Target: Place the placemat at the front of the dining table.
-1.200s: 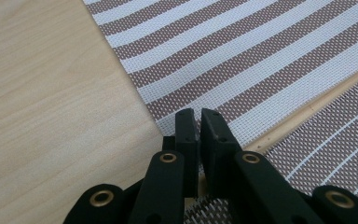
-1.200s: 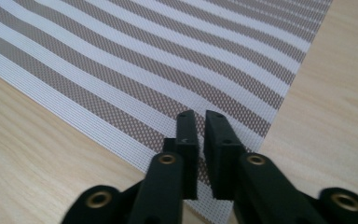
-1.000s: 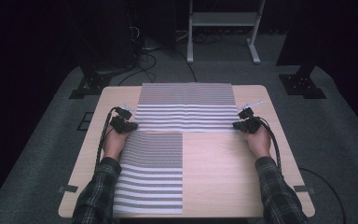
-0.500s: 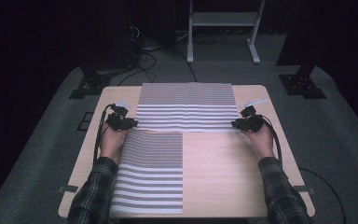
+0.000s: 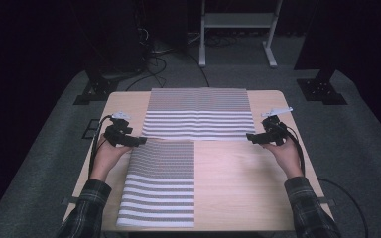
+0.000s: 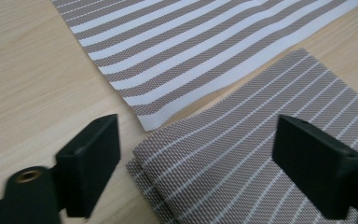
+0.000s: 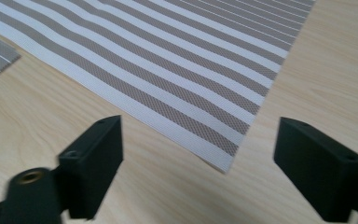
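the left gripper (image 5: 138, 142) had just been opening; its jaws stood wide apart with nothing pressed between them, hovering above the cloth rather than gripping it. just beyond and below its tips, in the left gripper view, lay the folded corner of the striped cloth (image 6: 242, 154), doubled on itself, its near edge between the two jaws. beyond that corner ran the flat, single layer with broad stripes.

the right gripper (image 5: 251, 137) had likewise just been opening, jaws wide and holding nothing. ahead of its tips, in the right gripper view, the cloth's far corner (image 7: 223, 161) lay flat on the wooden table (image 7: 317, 74), apart from both jaws. bare wood lay under the jaws.
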`<state>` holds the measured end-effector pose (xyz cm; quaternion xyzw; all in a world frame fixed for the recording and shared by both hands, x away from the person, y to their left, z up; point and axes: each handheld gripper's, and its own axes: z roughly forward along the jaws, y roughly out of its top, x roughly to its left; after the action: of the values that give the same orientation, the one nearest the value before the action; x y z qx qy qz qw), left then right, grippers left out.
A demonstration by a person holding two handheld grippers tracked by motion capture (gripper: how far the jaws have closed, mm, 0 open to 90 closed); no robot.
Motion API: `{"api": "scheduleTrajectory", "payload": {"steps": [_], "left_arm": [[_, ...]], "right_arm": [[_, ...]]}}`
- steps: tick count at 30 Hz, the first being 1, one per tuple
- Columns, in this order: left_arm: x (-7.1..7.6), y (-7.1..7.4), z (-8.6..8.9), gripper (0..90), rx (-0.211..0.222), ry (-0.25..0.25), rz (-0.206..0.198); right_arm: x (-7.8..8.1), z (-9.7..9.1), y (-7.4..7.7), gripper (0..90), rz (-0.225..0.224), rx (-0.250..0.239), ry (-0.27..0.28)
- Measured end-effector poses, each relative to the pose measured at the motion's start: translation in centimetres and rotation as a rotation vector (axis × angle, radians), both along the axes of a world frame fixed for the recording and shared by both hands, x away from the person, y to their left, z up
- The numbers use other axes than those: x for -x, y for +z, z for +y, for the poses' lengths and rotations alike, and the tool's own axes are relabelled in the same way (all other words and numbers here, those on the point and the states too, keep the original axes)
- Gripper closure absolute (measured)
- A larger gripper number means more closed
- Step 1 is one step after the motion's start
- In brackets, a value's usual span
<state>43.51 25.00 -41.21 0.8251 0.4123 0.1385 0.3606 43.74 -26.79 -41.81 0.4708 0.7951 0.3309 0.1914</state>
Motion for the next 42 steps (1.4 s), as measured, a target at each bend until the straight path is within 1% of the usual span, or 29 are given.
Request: {"api": "scheduleTrajectory", "payload": {"steps": [1,2,3,4,5,7,10,13,16,20,23,26,31,36,40,42], "left_arm": [[0.4,0.1,0.0,8.6,-0.004,-0.007,-0.005],[0.7,0.2,-0.1,6.9,-0.008,-0.014,-0.018],[1.0,0.2,-0.1,2.7,-0.014,-0.016,-0.025],[1.3,0.3,-0.1,0.4,-0.017,-0.018,-0.028],[1.6,0.4,-0.1,0.3,-0.016,-0.023,-0.036],[2.3,0.7,-0.1,0.0,-0.011,-0.026,-0.051],[3.5,1.1,0.0,0.0,-0.014,-0.035,-0.082],[4.8,1.2,0.2,0.0,-0.012,-0.04,-0.102],[6.0,1.1,0.8,0.0,-0.021,-0.039,-0.108],[7.4,0.9,1.8,0.0,-0.011,-0.031,-0.122],[8.4,0.6,2.4,0.0,-0.009,-0.031,-0.128],[9.4,0.1,3.0,0.0,-0.005,-0.03,-0.125],[11.2,-0.7,3.8,0.0,-0.014,-0.035,-0.12],[12.5,-1.6,4.5,0.0,-0.022,-0.029,-0.109],[13.5,-2.1,5.0,0.0,-0.025,-0.02,-0.104],[13.9,-2.3,5.3,0.0,-0.028,-0.012,-0.101]], "right_arm": [[0.3,-0.1,0.1,9.9,-0.002,-0.006,0.007],[0.5,-0.2,0.1,9.2,0.001,-0.021,0.01],[0.8,-0.3,0.2,9.2,-0.001,-0.028,0.01],[1.1,-0.4,0.2,9.1,-0.002,-0.035,0.011],[1.3,-0.5,0.2,9.0,-0.008,-0.043,0.015],[2.0,-0.6,0.3,8.9,-0.004,-0.065,0.028],[3.1,-0.8,0.4,8.9,-0.015,-0.06,0.029],[4.2,-1.0,0.4,8.9,-0.031,-0.052,0.031],[5.2,-1.4,0.4,8.9,-0.04,-0.051,0.03],[6.4,-2.2,0.3,8.9,-0.044,-0.058,0.028],[7.5,-2.8,0.1,8.9,-0.049,-0.062,0.023],[8.4,-3.4,-0.2,8.9,-0.053,-0.067,0.03],[10.2,-4.1,-0.7,8.9,-0.065,-0.076,0.033],[11.9,-4.4,-1.8,9.0,-0.081,-0.054,0.057],[13.1,-4.8,-2.8,8.9,-0.074,-0.066,0.063],[13.7,-5.1,-3.3,8.9,-0.07,-0.058,0.064]]}}
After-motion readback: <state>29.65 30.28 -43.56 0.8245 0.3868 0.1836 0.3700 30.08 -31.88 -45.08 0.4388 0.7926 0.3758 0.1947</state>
